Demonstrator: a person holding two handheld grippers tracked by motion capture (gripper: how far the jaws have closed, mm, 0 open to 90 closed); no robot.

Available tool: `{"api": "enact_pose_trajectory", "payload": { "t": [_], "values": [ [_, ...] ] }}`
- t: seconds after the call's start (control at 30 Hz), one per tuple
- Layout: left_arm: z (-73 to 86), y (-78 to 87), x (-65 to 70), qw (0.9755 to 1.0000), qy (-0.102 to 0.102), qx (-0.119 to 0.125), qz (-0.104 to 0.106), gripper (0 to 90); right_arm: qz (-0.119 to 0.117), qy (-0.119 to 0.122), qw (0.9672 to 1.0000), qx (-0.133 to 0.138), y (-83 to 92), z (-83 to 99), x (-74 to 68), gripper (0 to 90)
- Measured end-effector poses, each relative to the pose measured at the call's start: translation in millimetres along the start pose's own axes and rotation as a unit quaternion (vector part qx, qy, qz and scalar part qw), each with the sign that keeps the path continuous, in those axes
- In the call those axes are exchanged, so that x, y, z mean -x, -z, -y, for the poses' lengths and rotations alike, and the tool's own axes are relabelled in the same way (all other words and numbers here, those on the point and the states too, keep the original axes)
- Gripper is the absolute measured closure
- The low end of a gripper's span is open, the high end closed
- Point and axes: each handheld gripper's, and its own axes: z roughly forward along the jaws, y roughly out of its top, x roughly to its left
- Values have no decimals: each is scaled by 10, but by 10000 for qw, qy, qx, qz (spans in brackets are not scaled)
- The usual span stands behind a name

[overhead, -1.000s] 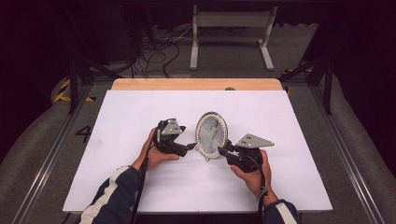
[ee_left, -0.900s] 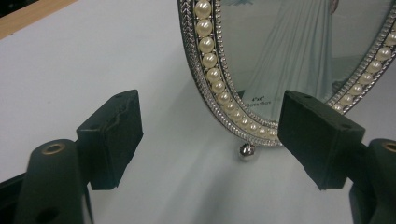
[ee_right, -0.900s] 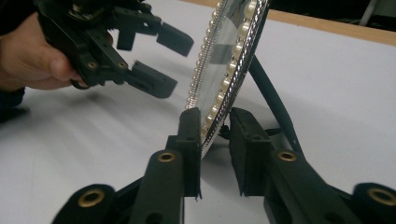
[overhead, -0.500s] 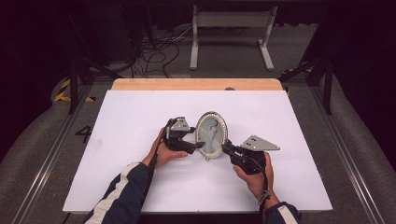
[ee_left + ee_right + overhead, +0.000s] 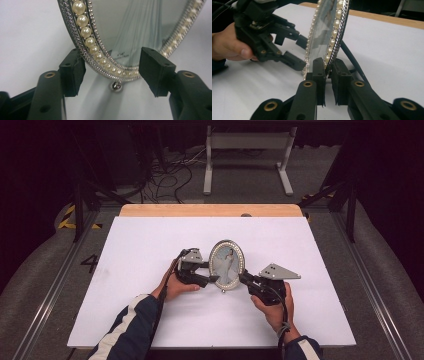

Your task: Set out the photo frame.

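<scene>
An oval photo frame [image 5: 227, 262] with a pearl-studded silver rim stands upright on the white table [image 5: 150, 245]. My right gripper [image 5: 242, 276] is shut on its lower right rim; in the right gripper view the two pads [image 5: 318, 72] pinch the pearl edge [image 5: 329, 30], and these jaws have just been closing tighter. My left gripper [image 5: 210, 271] is at the frame's lower left. Its jaws have just been closing. In the left gripper view the frame's bottom rim [image 5: 110, 68] lies between the left gripper's [image 5: 112, 72] jaws. One pad is close behind the rim and the other stands apart.
A wooden strip [image 5: 210, 210] runs along the table's far edge. Beyond it, a grey metal stand [image 5: 247, 150] and loose cables [image 5: 165, 175] lie on the floor. Rails [image 5: 365, 275] flank both sides of the table.
My left gripper has moved right to the frame and its jaws now straddle the lower rim, narrower than before. The right gripper and the frame have stayed put.
</scene>
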Motion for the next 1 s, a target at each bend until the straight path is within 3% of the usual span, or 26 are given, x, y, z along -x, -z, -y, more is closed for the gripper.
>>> {"api": "enact_pose_trajectory", "payload": {
  "t": [0.13, 0.27, 0.47, 0.5, 0.57, 0.6, 0.67, 0.77, 0.9, 1.0],
  "values": [
    [12, 39, 53, 9999, -92, -98, 22, 407, -42, -165, 9999, -22, 9, 6, 78, 797],
    [39, 61, 50, 10000, -27, 2, 5, 435, 7, -36, 10000, -60, 2, -8, 64, 792],
    [2, 69, 21, 9991, 129, 304, -258, 365, 44, -52, 10000, 13, 12, -19, 69, 788],
    [-9, 67, -1, 9981, 267, 480, -296, 372, 56, -37, 10000, 52, 21, -25, 74, 782],
    [-14, 62, -7, 9978, 278, 537, -276, 389, 100, -77, 9998, 132, 40, -36, 81, 785],
    [-20, 58, 6, 9979, 203, 571, -215, 445, 91, -99, 9998, 157, 44, -41, 86, 789],
    [-29, 58, 33, 9983, 127, 502, -277, 485, 71, -117, 9998, 161, 39, -46, 84, 801],
    [-28, 82, 43, 9983, 193, 455, -324, 543, 91, -103, 9998, 160, 28, -51, 72, 794],
    [-43, 152, 117, 9983, -87, 230, -537, 579, 95, -202, 9996, 154, -3, -48, 94, 785],
    [-37, 174, 146, 9978, -152, 129, -626, 589, 94, -264, 9995, 151, -31, -42, 114, 784]
  ]
}}
